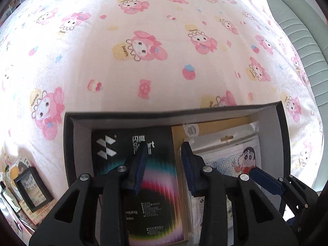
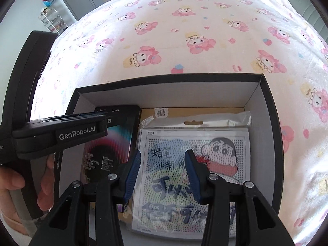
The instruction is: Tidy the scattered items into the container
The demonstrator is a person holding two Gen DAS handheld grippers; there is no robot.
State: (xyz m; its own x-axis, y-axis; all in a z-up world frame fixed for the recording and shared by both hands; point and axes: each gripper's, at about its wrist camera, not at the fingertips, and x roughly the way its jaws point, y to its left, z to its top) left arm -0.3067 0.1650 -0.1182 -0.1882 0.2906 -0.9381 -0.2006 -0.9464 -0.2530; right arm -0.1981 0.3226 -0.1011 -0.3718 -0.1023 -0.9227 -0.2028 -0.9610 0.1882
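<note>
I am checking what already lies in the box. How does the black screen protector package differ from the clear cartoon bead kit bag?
The black screen protector package is opaque and dark with a rainbow swirl; the cartoon bead kit bag is clear plastic showing a white dotted picture. The package lies on the left of the box, the bag on the right. The package looks narrower than the bag. Both lie flat inside the box.

We lose the black packet's [image 1: 155, 184] lower end behind our left gripper [image 1: 166, 164]; items [image 1: 30, 192] at the left edge are cut off.
</note>
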